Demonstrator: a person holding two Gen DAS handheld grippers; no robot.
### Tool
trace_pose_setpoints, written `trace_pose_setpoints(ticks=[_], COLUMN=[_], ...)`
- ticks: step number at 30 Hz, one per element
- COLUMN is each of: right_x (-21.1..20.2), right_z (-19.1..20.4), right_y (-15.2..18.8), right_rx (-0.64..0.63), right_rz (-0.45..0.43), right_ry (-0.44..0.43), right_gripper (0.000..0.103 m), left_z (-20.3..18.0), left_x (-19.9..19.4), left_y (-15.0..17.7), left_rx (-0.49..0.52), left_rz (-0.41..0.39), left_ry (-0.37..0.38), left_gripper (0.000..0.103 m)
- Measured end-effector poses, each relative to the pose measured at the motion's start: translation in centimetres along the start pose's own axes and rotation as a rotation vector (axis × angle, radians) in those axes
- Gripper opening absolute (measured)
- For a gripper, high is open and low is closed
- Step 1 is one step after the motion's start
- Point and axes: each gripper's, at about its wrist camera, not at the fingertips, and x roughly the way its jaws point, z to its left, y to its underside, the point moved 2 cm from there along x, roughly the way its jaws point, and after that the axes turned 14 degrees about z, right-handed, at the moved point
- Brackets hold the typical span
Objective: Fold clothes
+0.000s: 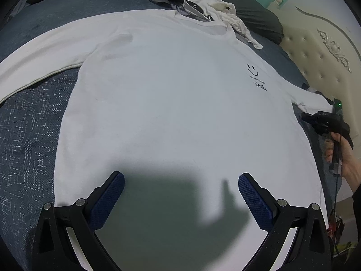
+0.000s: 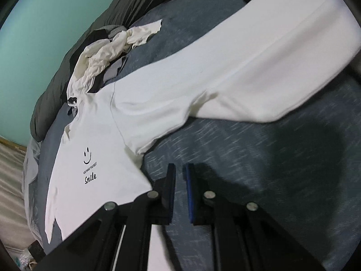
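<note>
Beyond white shirt (image 1: 169, 103) collar: crumpled clothes pile (image 1: 216, 11); left hand-held gripper (image 1: 181, 179) spread, right hand-held gripper (image 2: 179, 169) nearly closed, empty.

White long-sleeve shirt (image 1: 171, 103) spread flat, front up, on blue bedspread (image 1: 29, 122).
Small black smiley and "Smile" print on chest; sleeves stretched outward; crumpled white garment (image 1: 216, 11) beyond its collar.
</note>
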Motion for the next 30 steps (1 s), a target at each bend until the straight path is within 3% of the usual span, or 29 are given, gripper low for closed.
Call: trace_pose_setpoints(ticks=[8, 16, 24, 30], right_x=[-4.0, -7.6, -14.5, -19.6], right_z=[-1.5, -2.9, -5.9, -8.5], right_y=[0.1, -0.7, -1.9, -3.6], right_rx=[-0.009, 0.014, 0.081, 0.122], right_rz=[-0.048, -0.117, -0.264, -0.333], right_ry=[-0.002, 0.014, 0.023, 0.062], right_gripper=[0.012, 0.023, 0.04, 0.042], left_z=[-0.1, 0.0, -0.1, -0.4], left_x=[0.5, 0.6, 0.7, 0.9], left_y=[0.0, -0.1, 0.0, 0.2], left_rx=[0.006, 0.007, 0.012, 0.022], left_rz=[0.009, 0.012, 0.013, 0.012], left_ry=[-0.013, -0.012, -0.026, -0.043], left_gripper=[0.103, 0.103, 0.103, 0.103])
